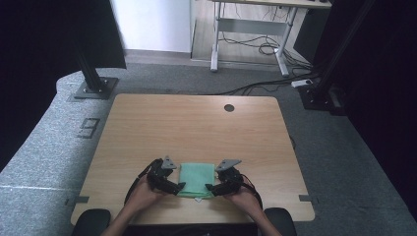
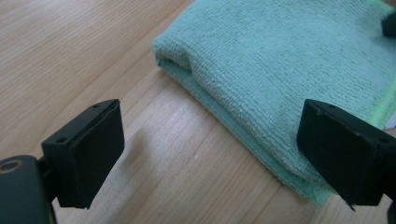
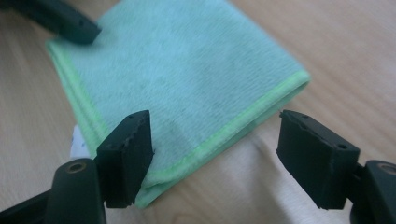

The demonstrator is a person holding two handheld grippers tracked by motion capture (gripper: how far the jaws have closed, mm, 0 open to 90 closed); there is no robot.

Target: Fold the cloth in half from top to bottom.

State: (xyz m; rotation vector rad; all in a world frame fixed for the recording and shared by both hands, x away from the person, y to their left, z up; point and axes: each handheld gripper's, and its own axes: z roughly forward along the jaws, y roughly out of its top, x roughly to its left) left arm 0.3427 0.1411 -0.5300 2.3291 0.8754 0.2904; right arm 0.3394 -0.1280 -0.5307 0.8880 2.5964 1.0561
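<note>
Both jaw pairs are held open, clamping nothing: the folded green cloth point(image 1: 196, 180), lying flat at the table's point(image 1: 196, 128) near edge, is flanked by the left gripper point(image 1: 178, 187) and right gripper point(image 1: 211, 187).

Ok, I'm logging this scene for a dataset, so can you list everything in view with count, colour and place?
folded cloth: one, green, near edge of the table, between the two grippers
white tag: one, at the cloth's near edge
table: one, light wood, centre
round hole: one, dark, far edge of the table
desk frame: one, grey, background
cables: several, black, on the floor behind
left gripper: black, open, at the cloth's left edge
right gripper: black, open, at the cloth's right edge
hands: two, holding the grippers
</note>
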